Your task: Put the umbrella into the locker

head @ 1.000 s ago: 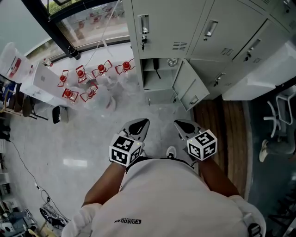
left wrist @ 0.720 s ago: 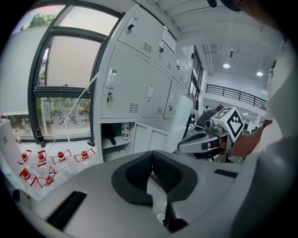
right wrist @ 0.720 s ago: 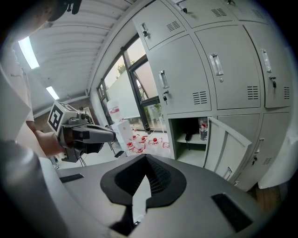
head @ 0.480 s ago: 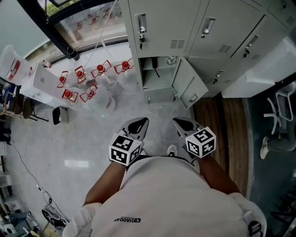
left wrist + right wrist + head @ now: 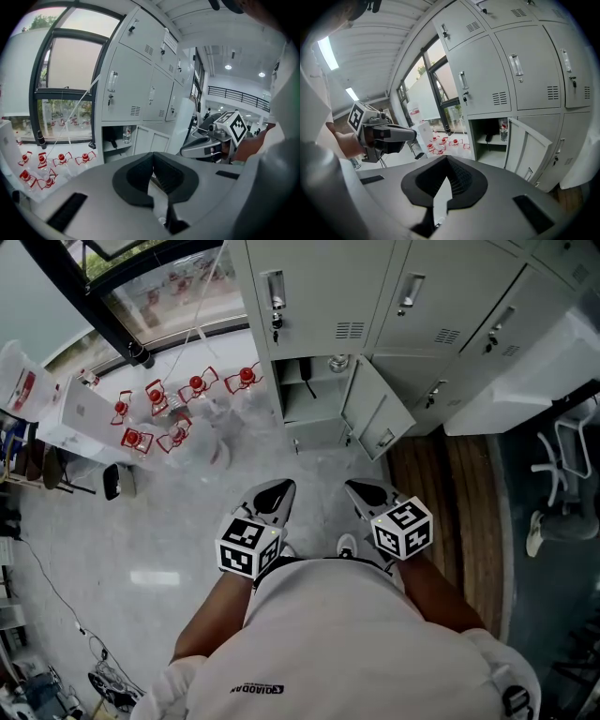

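The lowest grey locker (image 5: 314, 404) stands open, its door (image 5: 375, 413) swung out to the right. On its shelf are a clear bottle (image 5: 337, 363) and a dark folded thing (image 5: 307, 379) that looks like the umbrella; both also show in the right gripper view, the bottle (image 5: 503, 129) beside the dark thing (image 5: 488, 137). My left gripper (image 5: 278, 491) and right gripper (image 5: 361, 489) hover side by side over the floor, well short of the locker. Both are shut with nothing between the pads. The left gripper (image 5: 153, 155) points at the locker, as does the right gripper (image 5: 446, 159).
Closed lockers (image 5: 319, 296) fill the wall above and to the right. Several red-capped bottles (image 5: 178, 404) lie on the floor to the left by a white box (image 5: 80, 413). A wooden strip (image 5: 450, 484) and a chair (image 5: 562, 484) are at the right.
The head view has drifted slightly, so the lockers sit a little further left in the picture. Both grippers keep their place and stay shut.
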Demonstrator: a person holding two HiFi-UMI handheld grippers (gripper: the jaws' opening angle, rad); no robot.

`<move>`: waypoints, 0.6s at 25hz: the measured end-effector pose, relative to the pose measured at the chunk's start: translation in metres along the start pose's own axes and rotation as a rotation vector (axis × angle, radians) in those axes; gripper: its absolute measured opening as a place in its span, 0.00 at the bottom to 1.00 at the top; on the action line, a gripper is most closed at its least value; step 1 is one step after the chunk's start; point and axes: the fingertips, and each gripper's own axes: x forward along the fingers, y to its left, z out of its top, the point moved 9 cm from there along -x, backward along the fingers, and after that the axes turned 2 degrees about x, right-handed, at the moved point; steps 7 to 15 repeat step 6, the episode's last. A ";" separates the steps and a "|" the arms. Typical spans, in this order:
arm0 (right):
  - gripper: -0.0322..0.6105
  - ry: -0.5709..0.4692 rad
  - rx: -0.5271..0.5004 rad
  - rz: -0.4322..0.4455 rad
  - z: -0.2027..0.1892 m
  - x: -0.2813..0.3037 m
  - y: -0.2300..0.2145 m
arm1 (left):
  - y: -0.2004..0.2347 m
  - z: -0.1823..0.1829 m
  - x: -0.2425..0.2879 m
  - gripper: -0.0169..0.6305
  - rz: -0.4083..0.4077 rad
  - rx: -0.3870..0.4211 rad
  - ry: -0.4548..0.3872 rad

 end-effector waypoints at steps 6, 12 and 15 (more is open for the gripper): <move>0.11 0.001 0.005 0.001 -0.001 -0.001 0.001 | -0.007 0.005 0.005 0.05 -0.018 -0.002 -0.018; 0.11 0.001 0.005 0.001 -0.001 -0.001 0.001 | -0.007 0.005 0.005 0.05 -0.018 -0.002 -0.018; 0.11 0.001 0.005 0.001 -0.001 -0.001 0.001 | -0.007 0.005 0.005 0.05 -0.018 -0.002 -0.018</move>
